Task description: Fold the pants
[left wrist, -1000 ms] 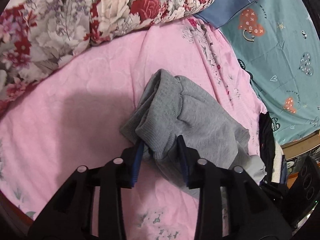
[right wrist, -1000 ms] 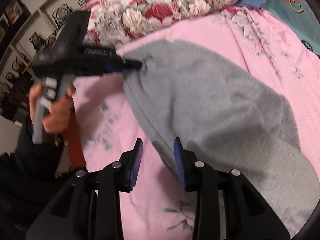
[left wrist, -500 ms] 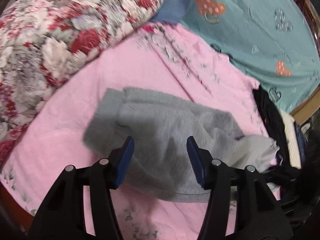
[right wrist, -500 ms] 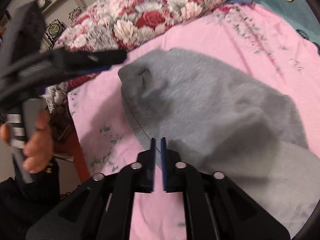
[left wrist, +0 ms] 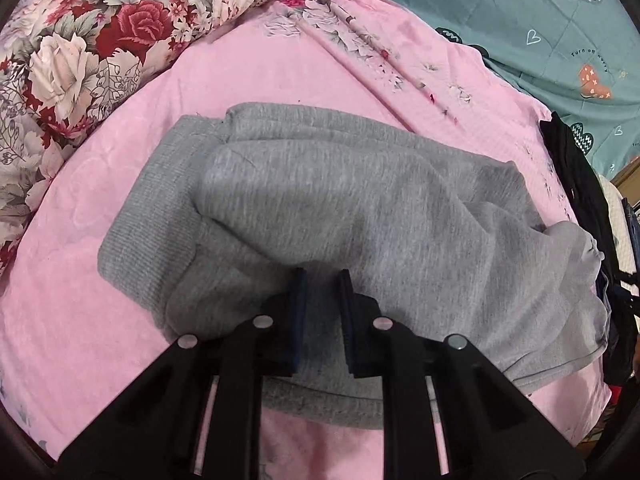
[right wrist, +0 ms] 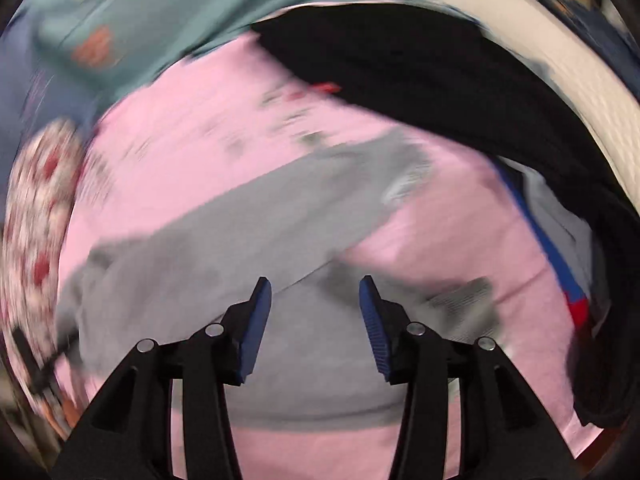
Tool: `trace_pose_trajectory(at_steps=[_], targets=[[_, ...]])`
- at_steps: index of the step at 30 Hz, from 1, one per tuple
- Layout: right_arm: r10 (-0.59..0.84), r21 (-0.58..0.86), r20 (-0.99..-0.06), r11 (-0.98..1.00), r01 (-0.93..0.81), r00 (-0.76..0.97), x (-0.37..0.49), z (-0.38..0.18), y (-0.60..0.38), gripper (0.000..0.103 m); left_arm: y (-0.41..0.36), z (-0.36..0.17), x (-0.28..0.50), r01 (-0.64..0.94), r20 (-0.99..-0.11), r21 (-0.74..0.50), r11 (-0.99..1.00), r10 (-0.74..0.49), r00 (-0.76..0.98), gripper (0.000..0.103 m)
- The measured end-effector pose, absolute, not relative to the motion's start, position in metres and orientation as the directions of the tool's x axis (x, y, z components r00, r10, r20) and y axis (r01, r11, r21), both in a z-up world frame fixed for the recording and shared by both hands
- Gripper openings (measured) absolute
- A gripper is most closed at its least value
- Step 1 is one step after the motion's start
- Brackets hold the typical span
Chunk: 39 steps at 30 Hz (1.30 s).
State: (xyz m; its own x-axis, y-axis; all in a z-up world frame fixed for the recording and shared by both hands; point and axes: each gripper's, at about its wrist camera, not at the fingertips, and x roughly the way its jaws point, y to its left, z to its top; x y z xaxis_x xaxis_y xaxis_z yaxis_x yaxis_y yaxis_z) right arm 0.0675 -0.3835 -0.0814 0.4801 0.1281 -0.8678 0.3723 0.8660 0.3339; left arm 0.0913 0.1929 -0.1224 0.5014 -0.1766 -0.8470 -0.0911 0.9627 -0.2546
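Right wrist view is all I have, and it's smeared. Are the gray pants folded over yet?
Observer: Yes. In the left wrist view the gray pants lie doubled over on the pink sheet, with a ribbed band at their left end.
Operator: Where's the left gripper?
Observer: The left gripper is over the near edge of the pants, jaws nearly together. I cannot tell whether they pinch cloth.
Operator: Anything crowding the pants on that side?
Observer: No. The floral quilt is bunched at the far left, with a strip of pink sheet between it and the pants.
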Motion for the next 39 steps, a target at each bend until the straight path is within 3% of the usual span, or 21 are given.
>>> trace_pose_trajectory(at_steps=[5,12,17,19,20,21,23,32,35,39], targets=[[0.225,0.46,-0.835,0.787,0.411,0.502,0.105,-0.084,-0.414,0.047,0.196,-0.123,0.093,-0.095,-0.846,-0.278,0.956,-0.197,0.495,0.016],[0.093,0.265,-0.928,0.846,0.463,0.362,0.145,-0.089,-0.402,0.047,0.198,-0.124,0.091,-0.081,-0.833,-0.295,0.952,-0.215,0.51,0.016],[0.124,0.28,-0.944,0.789,0.547,0.305,0.144,-0.129,-0.419,0.047,0.2,-0.126,0.096,-0.08,-0.836,-0.315,0.946,-0.236,0.496,0.016],[0.216,0.375,-0.918,0.748,0.548,0.333,0.147,-0.144,-0.424,0.047,0.2,-0.126,0.096,-0.08,-0.835,-0.318,0.945,-0.239,0.496,0.016],[0.252,0.418,-0.9,0.731,0.539,0.357,0.149,-0.148,-0.426,0.041,0.2,-0.126,0.096,-0.079,-0.834,-0.319,0.945,-0.24,0.497,0.016],[0.243,0.427,-0.891,0.733,0.529,0.383,0.149,-0.147,-0.427,0.024,0.199,-0.126,0.095,-0.078,-0.834,-0.318,0.945,-0.24,0.497,0.016],[0.239,0.452,-0.871,0.733,0.509,0.429,0.145,-0.136,-0.425,0.012,0.2,-0.126,0.096,-0.075,-0.835,-0.32,0.944,-0.244,0.493,0.016],[0.136,0.479,-0.781,0.757,0.445,0.61,0.059,-0.022,-0.419,0.012,0.202,-0.125,0.102,0.002,-0.847,-0.324,0.946,-0.291,0.446,0.016],[0.12,0.469,-0.795,0.743,0.477,0.594,0.019,-0.03,-0.423,0.012,0.205,-0.125,0.105,0.036,-0.85,-0.331,0.943,-0.315,0.423,0.016],[0.109,0.431,-0.854,0.695,0.575,0.508,-0.021,-0.092,-0.429,0.011,0.201,-0.124,0.106,0.056,-0.864,-0.305,0.951,-0.3,0.404,0.016]])
